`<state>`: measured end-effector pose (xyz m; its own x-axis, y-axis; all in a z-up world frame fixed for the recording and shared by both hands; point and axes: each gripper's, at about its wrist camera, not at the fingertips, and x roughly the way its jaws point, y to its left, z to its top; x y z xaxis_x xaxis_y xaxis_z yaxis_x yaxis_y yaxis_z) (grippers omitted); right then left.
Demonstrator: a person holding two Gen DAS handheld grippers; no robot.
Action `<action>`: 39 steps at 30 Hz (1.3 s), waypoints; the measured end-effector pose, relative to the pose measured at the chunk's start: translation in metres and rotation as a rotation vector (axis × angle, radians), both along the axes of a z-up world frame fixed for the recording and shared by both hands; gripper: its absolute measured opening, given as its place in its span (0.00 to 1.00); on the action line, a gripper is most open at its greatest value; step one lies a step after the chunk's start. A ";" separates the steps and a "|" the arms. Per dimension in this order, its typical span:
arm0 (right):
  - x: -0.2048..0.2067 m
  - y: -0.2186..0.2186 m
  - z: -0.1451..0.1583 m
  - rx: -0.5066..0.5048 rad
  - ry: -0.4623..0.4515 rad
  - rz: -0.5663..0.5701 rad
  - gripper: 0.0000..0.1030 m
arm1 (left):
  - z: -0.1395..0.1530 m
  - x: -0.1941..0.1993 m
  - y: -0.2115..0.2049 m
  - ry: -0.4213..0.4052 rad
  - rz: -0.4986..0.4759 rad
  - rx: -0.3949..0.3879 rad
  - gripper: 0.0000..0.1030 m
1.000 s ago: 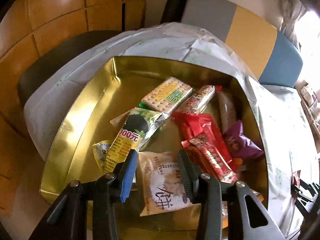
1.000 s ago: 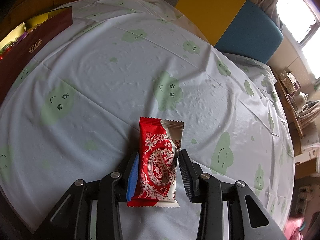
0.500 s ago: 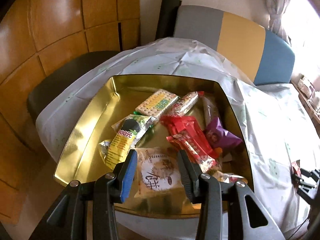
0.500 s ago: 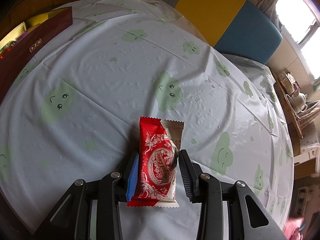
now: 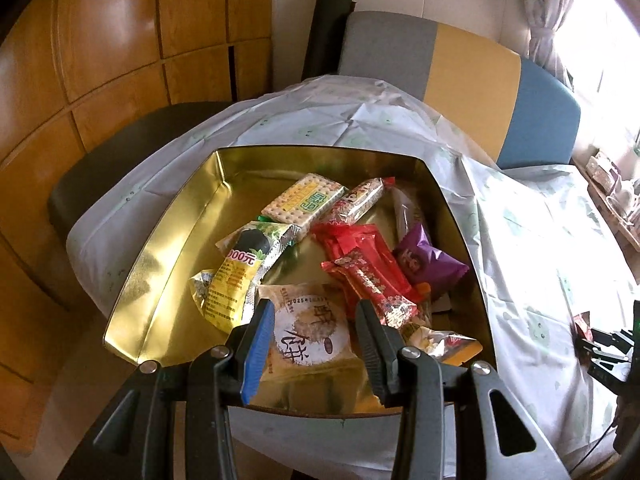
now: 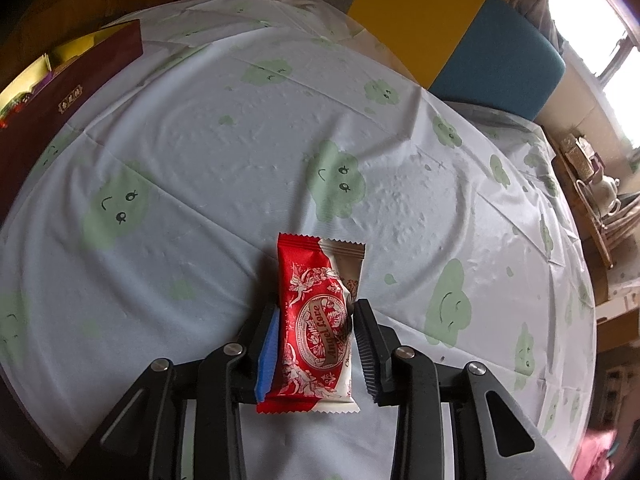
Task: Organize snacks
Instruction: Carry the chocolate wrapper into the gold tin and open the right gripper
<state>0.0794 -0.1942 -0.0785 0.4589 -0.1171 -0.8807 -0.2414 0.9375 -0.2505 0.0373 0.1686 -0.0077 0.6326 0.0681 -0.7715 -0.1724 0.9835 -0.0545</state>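
In the left wrist view a gold-lined box [image 5: 160,248] holds several snack packets: a cracker pack [image 5: 306,200], a yellow-green packet [image 5: 240,272], red wrappers [image 5: 368,264], a purple packet [image 5: 428,260]. My left gripper [image 5: 314,320] is open above the near edge of the box, over a beige pastry packet [image 5: 308,332] that lies in the box. In the right wrist view my right gripper [image 6: 316,324] is shut on a red and white Angel Love snack packet [image 6: 316,312], low over the tablecloth [image 6: 240,160].
The box's dark red outer wall [image 6: 68,92] shows at the far left of the right wrist view. A grey, yellow and blue chair back [image 5: 460,68] stands behind the table. A dark chair [image 5: 120,160] stands at the left. The right gripper [image 5: 604,352] shows at the right edge.
My left gripper has pulled back and up from the box, leaving the beige pastry packet inside. The right gripper and its red packet have not moved.
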 end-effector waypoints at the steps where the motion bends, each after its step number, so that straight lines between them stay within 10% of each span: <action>1: 0.001 -0.001 0.000 0.006 0.004 -0.005 0.34 | 0.000 0.000 0.001 -0.001 0.001 -0.004 0.41; 22: 0.008 0.001 0.023 0.104 0.036 -0.026 0.30 | 0.007 -0.014 0.041 -0.036 0.086 -0.026 0.41; 39: -0.005 0.139 0.092 0.357 -0.033 0.303 0.30 | 0.009 -0.023 0.064 -0.050 0.141 -0.038 0.41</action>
